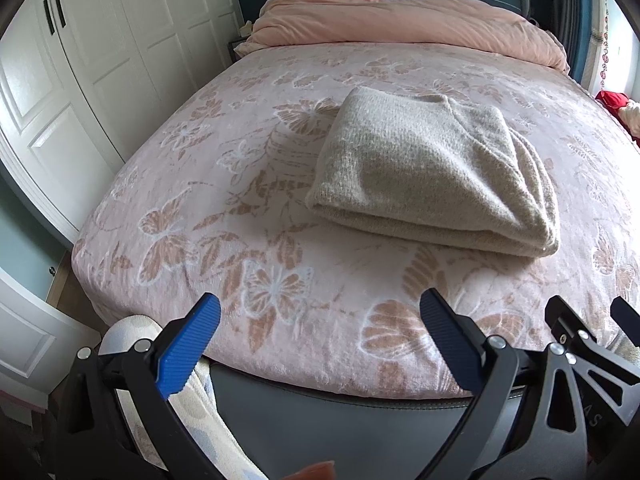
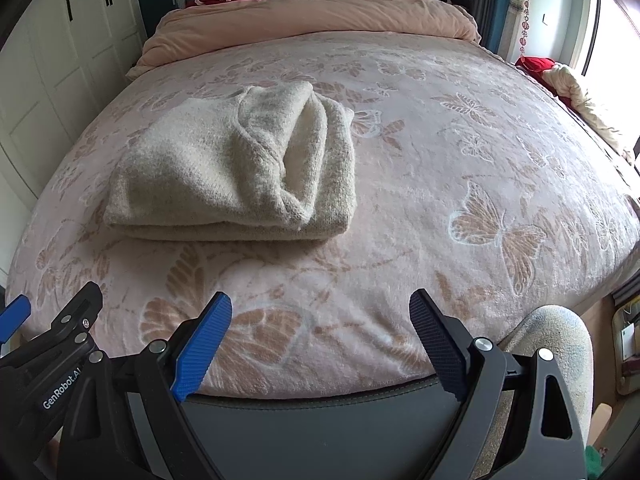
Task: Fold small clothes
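Blue-padded jaws of the left gripper (image 1: pixel 320 312) and right gripper (image 2: pixel 320 308) both stand wide apart, holding nothing, low in frame over the bed's near edge. Well beyond them, mid-frame, a folded cream knit sweater (image 1: pixel 432 172) lies on the pink butterfly blanket (image 2: pixel 460 208). White wardrobe (image 1: pixel 80 80) at upper left; a peach duvet (image 2: pixel 312 16) is bunched along the top.

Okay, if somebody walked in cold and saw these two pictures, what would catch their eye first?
Probably the folded cream sweater, a neat bundle lying alone in the middle of the pink butterfly-print blanket. Next, the left gripper and right gripper, both open and empty at the near edge of the bed. Behind, a rumpled peach duvet heaps along the headboard.
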`<state>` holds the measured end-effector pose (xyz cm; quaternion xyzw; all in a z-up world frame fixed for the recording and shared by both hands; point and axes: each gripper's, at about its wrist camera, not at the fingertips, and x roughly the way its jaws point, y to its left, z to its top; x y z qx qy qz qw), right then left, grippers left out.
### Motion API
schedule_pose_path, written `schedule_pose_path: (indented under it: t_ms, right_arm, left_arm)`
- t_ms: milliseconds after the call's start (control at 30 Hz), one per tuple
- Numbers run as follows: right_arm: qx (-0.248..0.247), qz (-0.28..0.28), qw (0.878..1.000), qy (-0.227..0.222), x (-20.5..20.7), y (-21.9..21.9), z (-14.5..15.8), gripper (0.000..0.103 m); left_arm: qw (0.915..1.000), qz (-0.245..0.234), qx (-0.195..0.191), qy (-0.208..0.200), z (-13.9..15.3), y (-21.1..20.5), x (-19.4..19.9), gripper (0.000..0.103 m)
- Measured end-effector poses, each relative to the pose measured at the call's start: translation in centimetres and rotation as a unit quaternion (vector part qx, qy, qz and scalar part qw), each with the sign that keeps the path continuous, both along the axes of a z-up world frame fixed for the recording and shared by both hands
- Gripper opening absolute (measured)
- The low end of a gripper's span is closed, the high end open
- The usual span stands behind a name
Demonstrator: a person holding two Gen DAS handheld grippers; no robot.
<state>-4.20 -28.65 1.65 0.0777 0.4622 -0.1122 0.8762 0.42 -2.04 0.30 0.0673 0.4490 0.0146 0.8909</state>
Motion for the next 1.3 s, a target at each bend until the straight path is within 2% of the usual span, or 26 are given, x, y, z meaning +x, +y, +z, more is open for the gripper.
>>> schedule_pose_path:
  t_ms: [267, 1300]
  right_arm:
    - [0.0, -0.005, 1.0, 0.003, -0.1, 0.1, -0.4, 0.088]
    - [-0.005, -0.015, 1.0, 0.009, -0.3, 0.8, -0.8, 0.088]
  left_arm:
    - [1.0, -0.003, 0.001, 0.002, -0.2, -0.1, 0.0, 0.094]
    - [0.9999, 0.001, -0.001, 0.011, -1.1, 0.5, 0.0, 0.094]
